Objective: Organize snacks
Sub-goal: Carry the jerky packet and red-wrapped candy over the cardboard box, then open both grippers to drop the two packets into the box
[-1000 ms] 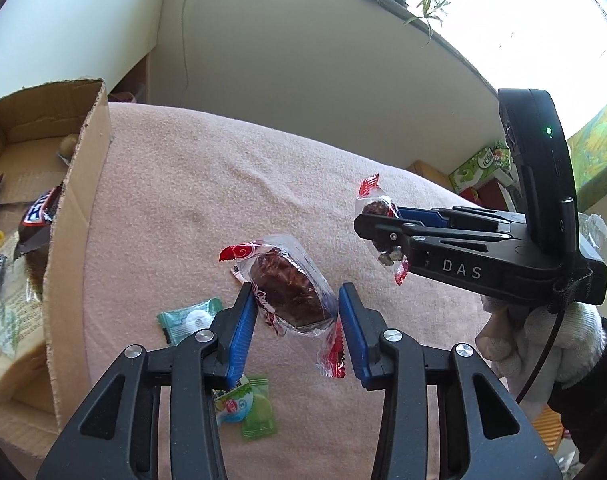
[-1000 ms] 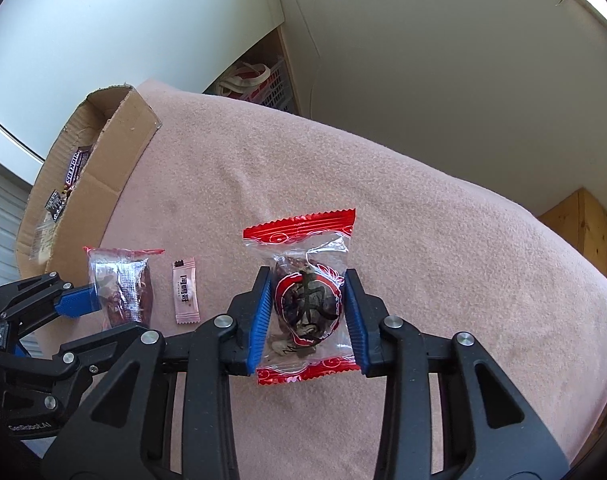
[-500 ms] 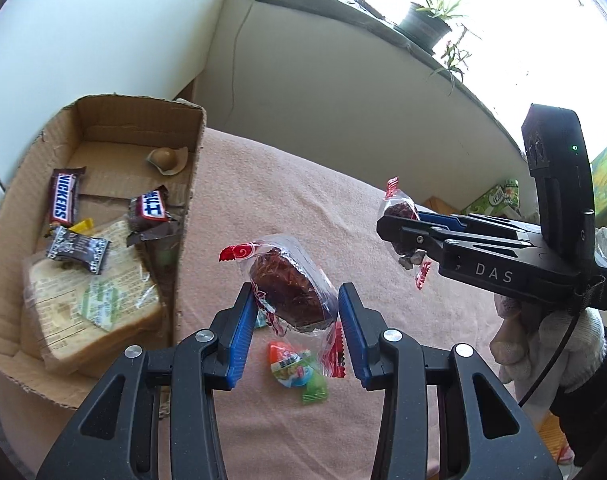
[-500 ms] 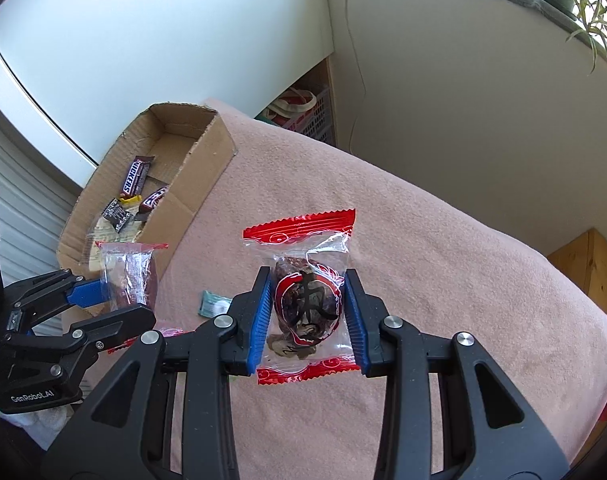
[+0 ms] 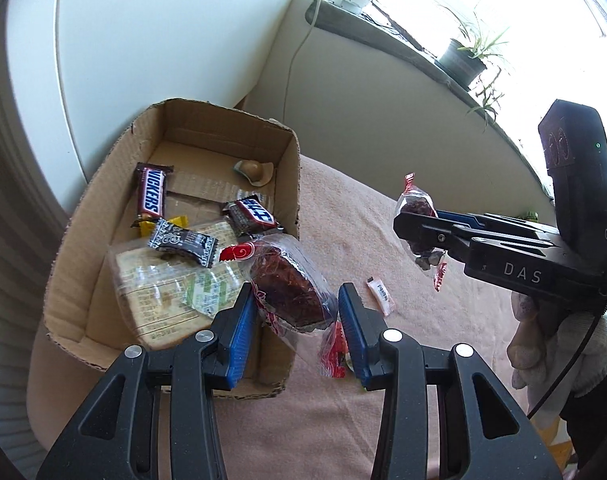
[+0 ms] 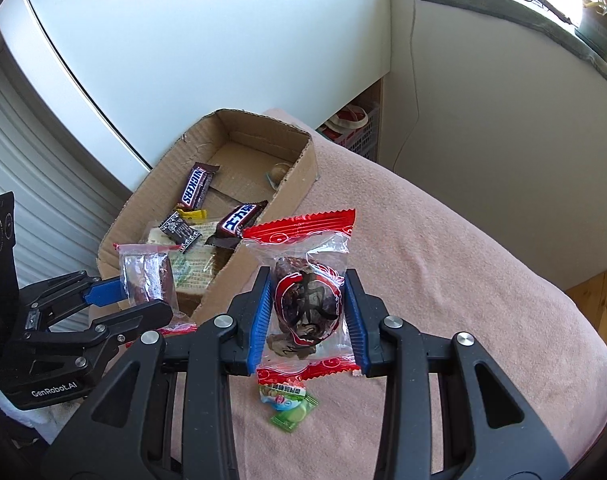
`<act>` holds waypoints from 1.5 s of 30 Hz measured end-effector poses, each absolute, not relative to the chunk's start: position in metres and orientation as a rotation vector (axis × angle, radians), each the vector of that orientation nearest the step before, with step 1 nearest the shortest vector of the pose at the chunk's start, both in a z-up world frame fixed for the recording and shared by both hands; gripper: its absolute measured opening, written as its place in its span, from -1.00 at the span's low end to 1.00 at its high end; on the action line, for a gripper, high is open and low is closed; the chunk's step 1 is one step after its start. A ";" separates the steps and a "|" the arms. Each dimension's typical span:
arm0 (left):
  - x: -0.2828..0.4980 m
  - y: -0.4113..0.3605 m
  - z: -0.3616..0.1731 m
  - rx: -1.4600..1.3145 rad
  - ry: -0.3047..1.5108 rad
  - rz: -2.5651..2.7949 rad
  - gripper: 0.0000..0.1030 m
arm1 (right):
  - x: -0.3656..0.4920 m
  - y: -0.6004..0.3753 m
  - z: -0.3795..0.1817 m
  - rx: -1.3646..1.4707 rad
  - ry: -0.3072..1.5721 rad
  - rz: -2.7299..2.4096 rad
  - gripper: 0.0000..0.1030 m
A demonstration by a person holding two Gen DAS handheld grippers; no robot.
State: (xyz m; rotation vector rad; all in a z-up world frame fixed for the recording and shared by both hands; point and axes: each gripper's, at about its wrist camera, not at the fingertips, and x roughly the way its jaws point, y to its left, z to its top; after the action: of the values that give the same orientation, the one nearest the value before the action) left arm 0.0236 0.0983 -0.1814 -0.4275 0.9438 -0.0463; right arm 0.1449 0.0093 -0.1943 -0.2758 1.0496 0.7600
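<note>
My left gripper (image 5: 299, 308) is shut on a clear, red-edged packet of dark brown cake (image 5: 287, 292), held in the air over the near right corner of the cardboard box (image 5: 79, 216). My right gripper (image 6: 307, 312) is shut on a similar red-edged packet with a dark snack (image 6: 307, 304), held above the pink cloth just right of the box (image 6: 299, 184). In the left wrist view the right gripper (image 5: 417, 226) hangs at the right with its packet (image 5: 417, 208). The right wrist view has the left gripper (image 6: 143, 292) and its packet (image 6: 147, 276) over the box's near end.
The box holds a Snickers bar (image 5: 151, 196), another chocolate bar (image 5: 251, 216), a black wrapped sweet (image 5: 183, 242) and packed bread (image 5: 167, 296). A small white sachet (image 5: 380, 295) and green sweets (image 6: 289, 402) lie on the pink cloth (image 6: 443, 264). A gloved hand (image 5: 559, 340) holds the right gripper.
Both grippers have moved left and upward towards the box, each still holding its packet. The box's inside has come into full view.
</note>
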 end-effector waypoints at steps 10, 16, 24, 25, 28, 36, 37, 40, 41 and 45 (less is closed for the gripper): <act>0.020 0.127 -0.184 -0.441 0.936 0.018 -0.22 | 0.138 0.060 -0.192 -0.320 1.047 0.813 -0.30; 0.019 0.139 -0.187 -0.443 0.937 0.038 -0.22 | 0.138 0.087 -0.198 -0.348 1.057 0.838 -0.30; 0.021 0.149 -0.192 -0.445 0.943 0.048 -0.22 | 0.144 0.111 -0.207 -0.370 1.079 0.847 -0.30; 0.022 0.150 -0.192 -0.445 0.945 0.048 -0.22 | 0.146 0.113 -0.208 -0.370 1.083 0.847 -0.30; 0.024 0.152 -0.194 -0.444 0.948 0.049 -0.22 | 0.149 0.120 -0.212 -0.375 1.094 0.847 -0.30; 0.028 0.155 -0.196 -0.455 0.947 0.043 -0.21 | 0.154 0.134 -0.221 -0.386 1.117 0.848 -0.30; 0.028 0.154 -0.197 -0.451 0.948 0.041 -0.21 | 0.154 0.135 -0.222 -0.386 1.119 0.849 -0.30; 0.028 0.153 -0.196 -0.444 0.947 0.038 -0.20 | 0.154 0.137 -0.224 -0.384 1.120 0.850 -0.30; 0.028 0.153 -0.197 -0.442 0.948 0.040 -0.20 | 0.154 0.137 -0.224 -0.383 1.121 0.849 -0.29; 0.029 0.154 -0.196 -0.439 0.954 0.059 0.04 | 0.155 0.136 -0.222 -0.379 1.106 0.838 0.35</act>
State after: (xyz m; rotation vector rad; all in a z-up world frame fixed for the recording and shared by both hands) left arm 0.0287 0.1539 -0.1955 -0.4391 0.9540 0.0591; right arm 0.1547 0.1361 -0.2217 -0.3793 1.1056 0.8376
